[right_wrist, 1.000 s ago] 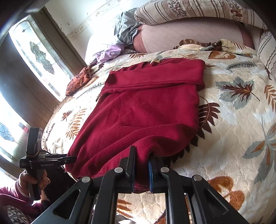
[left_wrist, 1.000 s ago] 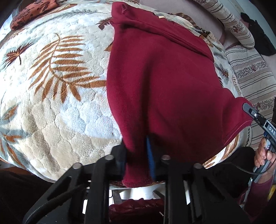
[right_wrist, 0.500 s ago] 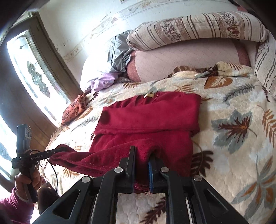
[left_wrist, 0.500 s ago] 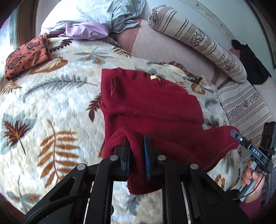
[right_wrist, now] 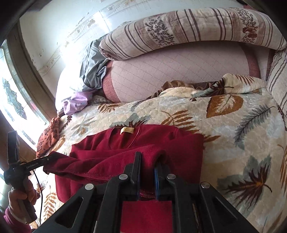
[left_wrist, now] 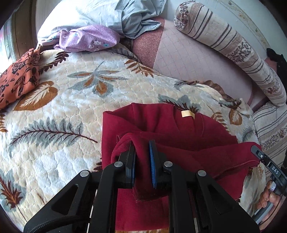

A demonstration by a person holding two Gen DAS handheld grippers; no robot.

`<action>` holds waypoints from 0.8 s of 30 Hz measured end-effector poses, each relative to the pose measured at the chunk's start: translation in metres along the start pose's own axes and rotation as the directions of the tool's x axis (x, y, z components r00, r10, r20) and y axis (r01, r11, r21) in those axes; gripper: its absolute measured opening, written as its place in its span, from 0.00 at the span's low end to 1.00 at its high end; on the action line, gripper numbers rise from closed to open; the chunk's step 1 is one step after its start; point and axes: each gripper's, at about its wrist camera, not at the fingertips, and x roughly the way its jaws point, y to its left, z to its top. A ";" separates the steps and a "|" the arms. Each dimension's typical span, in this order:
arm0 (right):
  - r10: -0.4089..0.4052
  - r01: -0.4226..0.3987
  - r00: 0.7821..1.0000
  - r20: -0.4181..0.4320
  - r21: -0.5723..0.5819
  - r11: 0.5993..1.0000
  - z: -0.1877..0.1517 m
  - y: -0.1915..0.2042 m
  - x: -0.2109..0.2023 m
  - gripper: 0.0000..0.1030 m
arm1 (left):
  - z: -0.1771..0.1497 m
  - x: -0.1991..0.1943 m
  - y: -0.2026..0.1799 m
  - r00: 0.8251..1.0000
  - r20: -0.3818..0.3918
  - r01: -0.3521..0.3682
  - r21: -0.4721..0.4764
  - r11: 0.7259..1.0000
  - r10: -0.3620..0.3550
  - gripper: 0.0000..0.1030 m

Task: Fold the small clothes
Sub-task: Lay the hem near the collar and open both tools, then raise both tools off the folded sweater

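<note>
A dark red fleece garment (left_wrist: 179, 136) lies on the leaf-patterned blanket (left_wrist: 62, 111), with a tan neck label (left_wrist: 187, 113) at its far edge. My left gripper (left_wrist: 142, 161) is shut on the garment's lower left hem corner. My right gripper (right_wrist: 147, 172) is shut on the lower right hem corner. Both hold the hem lifted over the garment's body (right_wrist: 143, 139), folded toward the collar. Each gripper shows in the other's view: the right one (left_wrist: 269, 164) at the hem's far end, the left one (right_wrist: 32, 164) likewise.
An orange floral cloth (left_wrist: 16, 77) lies at the blanket's left. A purple cloth (left_wrist: 86, 38) and a grey-blue cloth (left_wrist: 136, 16) lie at the back. A striped bolster (left_wrist: 233, 46) and a pink quilted cushion (right_wrist: 179, 71) stand behind. A window (right_wrist: 12, 100) is at left.
Both grippers have carried the red garment's hem up and forward over its body toward the collar. The garment went from spread out and hanging to folded in half.
</note>
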 end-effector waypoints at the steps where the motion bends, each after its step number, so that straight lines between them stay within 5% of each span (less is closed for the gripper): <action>1: -0.007 0.007 1.000 -0.010 0.003 1.000 0.002 -0.002 0.009 0.10 | 0.003 0.009 0.001 1.000 -0.011 -0.010 -0.001 1.000 0.010 0.12; 7: -0.019 0.023 0.999 -0.042 0.095 0.995 0.018 -0.030 0.058 0.10 | 0.016 0.041 0.010 0.997 -0.074 -0.007 -0.051 0.999 0.003 0.12; 10: -0.010 0.012 1.000 -0.020 0.117 0.993 0.027 -0.038 0.056 0.30 | 0.022 0.042 0.012 0.996 -0.089 0.012 -0.056 0.998 -0.017 0.13; 11: -0.029 0.028 1.000 0.006 0.115 0.993 0.029 -0.039 0.050 0.44 | 0.024 0.041 0.012 0.996 -0.091 0.016 -0.051 0.999 -0.021 0.13; 12: -0.041 0.037 0.998 0.036 0.114 0.993 0.031 -0.041 0.042 0.46 | 0.026 0.040 0.011 0.995 -0.095 0.016 -0.045 0.999 -0.020 0.14; 14: -0.027 0.020 0.998 0.063 0.116 0.993 0.035 -0.041 0.027 0.46 | 0.027 0.036 0.010 0.995 -0.090 0.030 -0.043 0.999 -0.034 0.24; 18: 0.025 -0.027 0.998 0.056 0.039 0.999 0.026 -0.022 0.010 0.46 | 0.030 0.019 0.013 0.999 -0.011 0.042 -0.052 0.998 -0.043 0.64; 24: 0.021 -0.028 0.998 -0.051 -0.152 0.988 0.003 0.016 0.048 0.46 | 0.033 0.015 0.019 1.000 -0.009 0.026 -0.043 0.999 -0.026 0.64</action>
